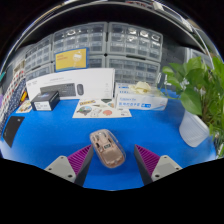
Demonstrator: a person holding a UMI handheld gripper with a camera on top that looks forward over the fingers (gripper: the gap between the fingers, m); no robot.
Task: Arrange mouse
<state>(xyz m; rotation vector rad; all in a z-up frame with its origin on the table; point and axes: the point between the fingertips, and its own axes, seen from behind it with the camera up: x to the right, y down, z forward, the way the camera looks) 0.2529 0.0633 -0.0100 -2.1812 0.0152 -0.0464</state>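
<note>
A beige-pink computer mouse (107, 147) lies on the blue table top (150, 128), turned a little aslant. It sits between my gripper's two fingers, with a gap of blue showing at either side of it. My gripper (113, 160) is open. Its magenta pads (80, 157) stand left and right of the mouse, not touching it. The near end of the mouse lies between the fingertips, and its far end reaches just ahead of them.
Beyond the mouse lie a printed sheet (100, 107), a white box (72, 84), a small black-and-white box (45, 100) and a light blue box (138, 96). A leafy plant (200, 85) stands at the right. Drawer cabinets (110, 45) line the back.
</note>
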